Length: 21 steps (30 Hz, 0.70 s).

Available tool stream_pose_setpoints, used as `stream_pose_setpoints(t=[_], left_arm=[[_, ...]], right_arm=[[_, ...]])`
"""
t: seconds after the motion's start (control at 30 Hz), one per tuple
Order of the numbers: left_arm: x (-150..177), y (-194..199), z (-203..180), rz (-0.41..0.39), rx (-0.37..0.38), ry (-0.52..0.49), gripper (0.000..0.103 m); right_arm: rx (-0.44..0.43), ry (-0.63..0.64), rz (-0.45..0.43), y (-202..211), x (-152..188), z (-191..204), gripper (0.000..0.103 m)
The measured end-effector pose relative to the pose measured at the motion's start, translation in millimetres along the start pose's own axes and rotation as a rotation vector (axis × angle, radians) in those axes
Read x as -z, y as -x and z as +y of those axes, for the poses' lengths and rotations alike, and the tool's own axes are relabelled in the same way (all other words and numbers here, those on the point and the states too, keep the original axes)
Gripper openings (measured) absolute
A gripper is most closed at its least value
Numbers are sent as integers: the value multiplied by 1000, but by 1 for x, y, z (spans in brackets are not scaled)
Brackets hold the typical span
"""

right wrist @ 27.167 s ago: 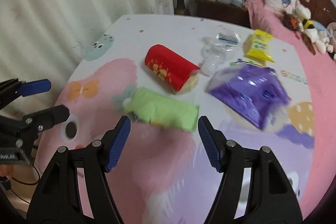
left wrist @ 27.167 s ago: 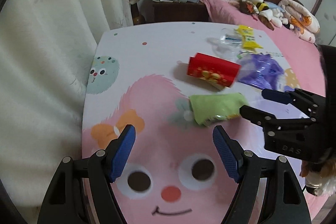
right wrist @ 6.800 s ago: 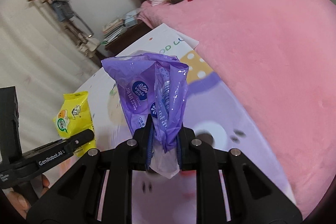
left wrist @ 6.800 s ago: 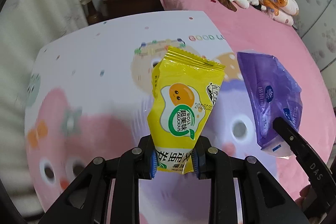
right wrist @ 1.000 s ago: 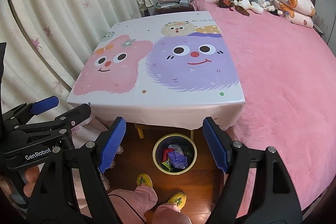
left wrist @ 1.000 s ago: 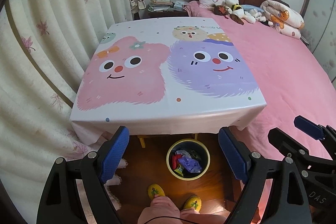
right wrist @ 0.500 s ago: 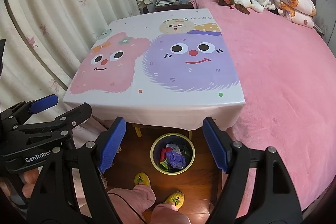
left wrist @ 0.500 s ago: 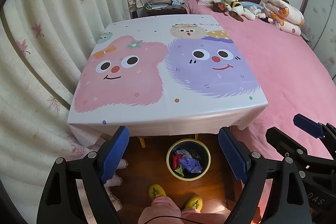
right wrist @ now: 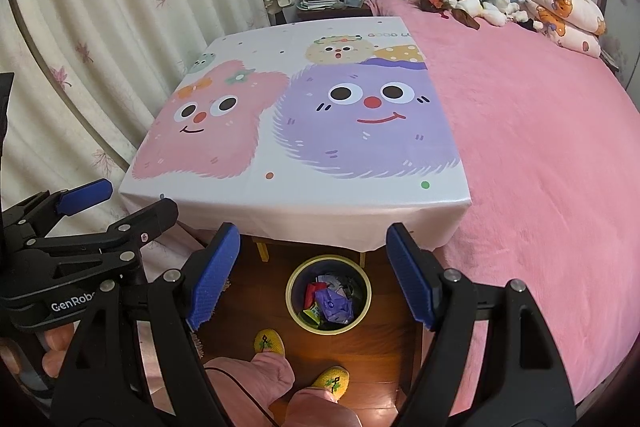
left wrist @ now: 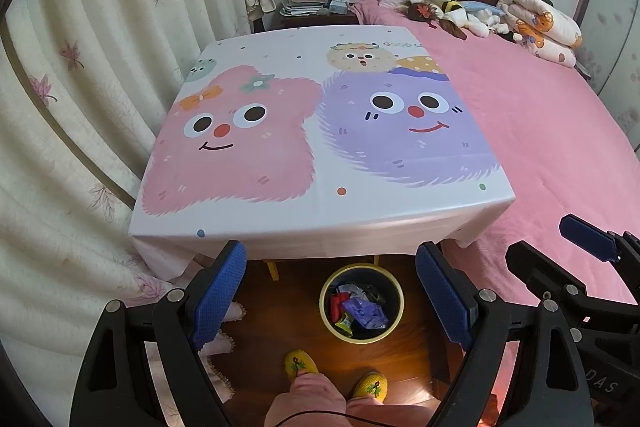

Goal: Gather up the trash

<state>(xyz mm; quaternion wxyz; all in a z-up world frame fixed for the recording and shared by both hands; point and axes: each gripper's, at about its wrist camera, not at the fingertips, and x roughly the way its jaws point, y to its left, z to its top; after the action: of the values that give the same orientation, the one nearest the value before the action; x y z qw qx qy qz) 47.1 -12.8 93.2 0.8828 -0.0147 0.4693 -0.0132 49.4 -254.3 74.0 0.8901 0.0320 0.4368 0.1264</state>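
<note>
A: What's in the bin (left wrist: 362, 301)?
B: It stands on the wooden floor (left wrist: 272, 323) just under the worktop's near edge, holding a purple bag (left wrist: 366, 313), a red wrapper (right wrist: 313, 291) and a yellow-green packet (left wrist: 344, 323); darker scraps behind them are hard to make out
A: And the worktop (right wrist: 312, 195)?
B: Bare cartoon-print cloth, with a pink bed (right wrist: 540, 131) touching its right side and curtains (left wrist: 72, 75) to the left
A: The grippers?
B: The left gripper (left wrist: 330, 287) and the right gripper (right wrist: 312, 267) both hang spread wide, gripping nothing. Yellow slippers (left wrist: 300, 363) show below; the person's legs are cut off
</note>
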Motion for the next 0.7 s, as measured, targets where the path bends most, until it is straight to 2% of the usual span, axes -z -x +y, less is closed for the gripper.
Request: stream_pose_setpoints(t=[0.7], left_arm=[[4, -11, 17, 4, -6, 9, 88]], right_arm=[[-9, 34, 16, -14, -2, 0, 74]])
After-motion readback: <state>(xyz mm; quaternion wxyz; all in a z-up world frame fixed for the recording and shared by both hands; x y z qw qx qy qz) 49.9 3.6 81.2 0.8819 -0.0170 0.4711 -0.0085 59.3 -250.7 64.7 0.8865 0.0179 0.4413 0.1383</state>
